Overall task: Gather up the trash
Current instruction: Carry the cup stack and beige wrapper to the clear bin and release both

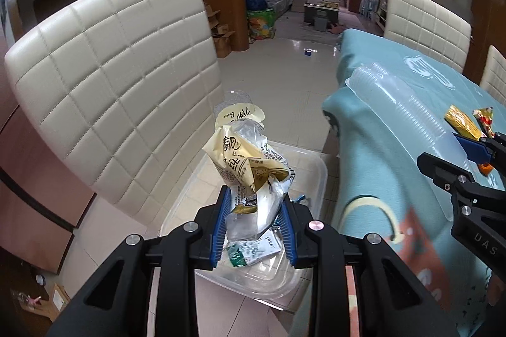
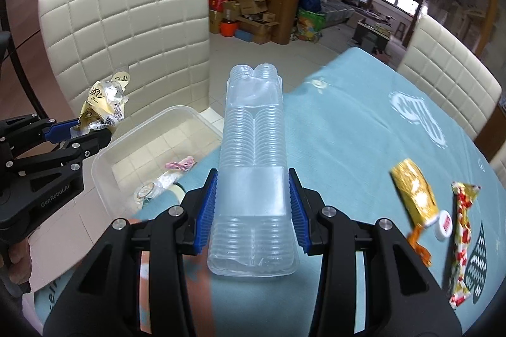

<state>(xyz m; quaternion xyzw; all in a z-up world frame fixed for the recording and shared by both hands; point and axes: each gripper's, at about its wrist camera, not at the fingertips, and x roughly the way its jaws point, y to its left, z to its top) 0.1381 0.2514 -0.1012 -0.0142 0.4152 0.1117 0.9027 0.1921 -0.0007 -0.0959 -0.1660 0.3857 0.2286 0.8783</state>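
**Both grippers loaded at the table's edge**

The left gripper [image 1: 254, 229] is clamped on a crumpled wrapper [image 1: 249, 169], cream and silver with printed characters, which sticks up from between the blue pads [image 1: 219, 229]. It hangs over the bin [image 1: 319, 175], a clear plastic tub on the tiled floor beside the table [image 2: 363, 121]. The bin holds scraps already: a white and green packet [image 1: 253, 251] seen under the left gripper, and (from the right wrist view) a pink wrapper [image 2: 183, 163] and a round lid [image 2: 146, 190] near the wall closest to the table.

The right gripper [image 2: 253, 207] is closed on a clear ribbed tray [image 2: 253, 147], its pads [image 2: 207, 210] pressed to both long sides near the nearer end. The tray points away from the camera and lies low over the teal cloth at the table edge nearest the bin; whether it touches the cloth cannot be told.

On the table, right of the tray and well apart from it, lie a gold packet [image 2: 412, 191], a small white cap [image 2: 444, 226] touching the packet's nearer end, and a red and gold wrapper [image 2: 463, 242] just beside them.

A cream quilted chair [image 2: 126, 30] stands behind the bin, and another chair [image 2: 449, 77] at the table's far side.
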